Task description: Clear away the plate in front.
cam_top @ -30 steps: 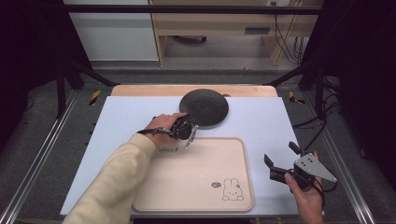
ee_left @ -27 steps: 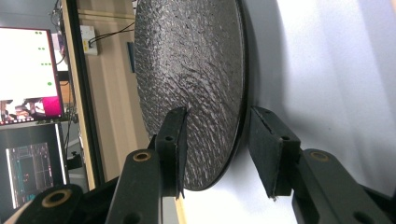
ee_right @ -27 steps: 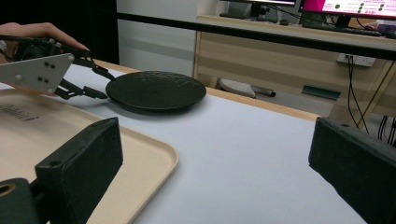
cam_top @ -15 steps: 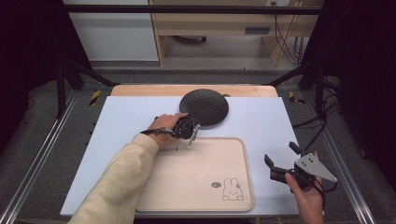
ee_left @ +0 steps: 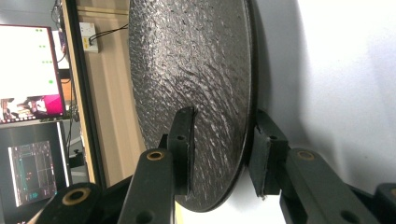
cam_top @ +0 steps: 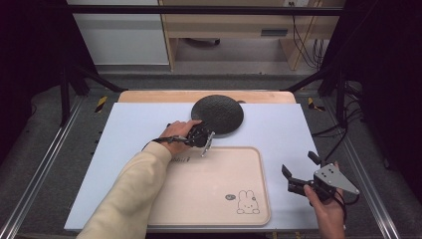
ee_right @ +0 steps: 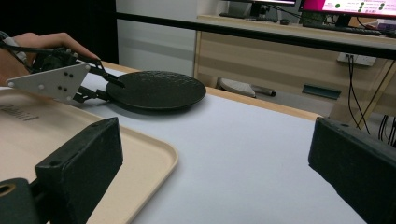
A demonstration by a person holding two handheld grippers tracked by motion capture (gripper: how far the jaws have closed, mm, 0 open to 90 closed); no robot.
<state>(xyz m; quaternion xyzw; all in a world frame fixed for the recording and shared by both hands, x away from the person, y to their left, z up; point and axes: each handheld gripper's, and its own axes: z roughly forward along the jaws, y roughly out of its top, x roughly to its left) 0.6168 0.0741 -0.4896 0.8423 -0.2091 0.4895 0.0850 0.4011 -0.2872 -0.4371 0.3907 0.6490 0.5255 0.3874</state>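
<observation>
Left gripper (ee_left: 219, 154) closing over black plate (ee_left: 196, 93) rim, pads not yet pressing; shallow bite risks slipping. Right gripper (cam_top: 298, 177) wide open, empty, beside tray (cam_top: 259, 164).

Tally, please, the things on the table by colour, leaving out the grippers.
Black: 1, the round textured plate
Beige: 1, the tray with a rabbit drawing
Pale blue: 1, the mat under both
Total: 3

The left gripper (cam_top: 206, 138) reaches forward on an outstretched arm, its jaws closing in, a gap remaining. The right gripper (cam_top: 298, 174) hovers, jaws wide apart.
</observation>
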